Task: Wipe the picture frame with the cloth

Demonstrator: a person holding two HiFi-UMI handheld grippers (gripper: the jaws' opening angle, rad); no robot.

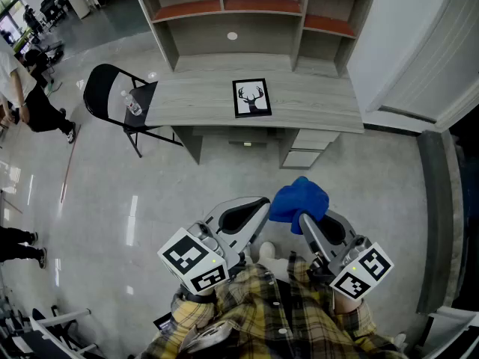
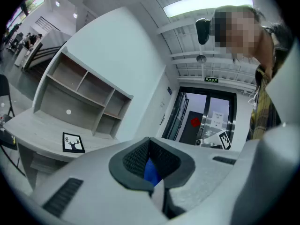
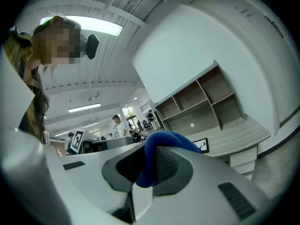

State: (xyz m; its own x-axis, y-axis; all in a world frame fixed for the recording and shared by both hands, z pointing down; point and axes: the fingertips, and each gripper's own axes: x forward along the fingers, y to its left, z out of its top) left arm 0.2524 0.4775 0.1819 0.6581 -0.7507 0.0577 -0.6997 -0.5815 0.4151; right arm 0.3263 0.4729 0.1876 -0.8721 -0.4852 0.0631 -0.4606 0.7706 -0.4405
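Note:
A black picture frame (image 1: 252, 98) with a deer print lies flat on the grey desk (image 1: 194, 96), well ahead of me. My right gripper (image 1: 305, 219) is shut on a bunched blue cloth (image 1: 299, 199), held close to my body above the floor. In the right gripper view the cloth (image 3: 161, 142) loops up out of the jaws of that gripper (image 3: 147, 165), with the frame (image 3: 201, 145) far beyond. My left gripper (image 1: 251, 209) is beside it, shut and empty. In the left gripper view, the left gripper (image 2: 150, 161) has its jaws together, and the frame (image 2: 73, 143) shows far to the left.
A shelf unit (image 1: 254, 13) rises behind the desk, and drawers (image 1: 303, 152) sit under its right end. At the desk's left end stands a black folding chair (image 1: 105, 92) with a bottle (image 1: 132, 103) on it. People (image 1: 30, 103) stand at the far left. A white wall (image 1: 419, 43) lies to the right.

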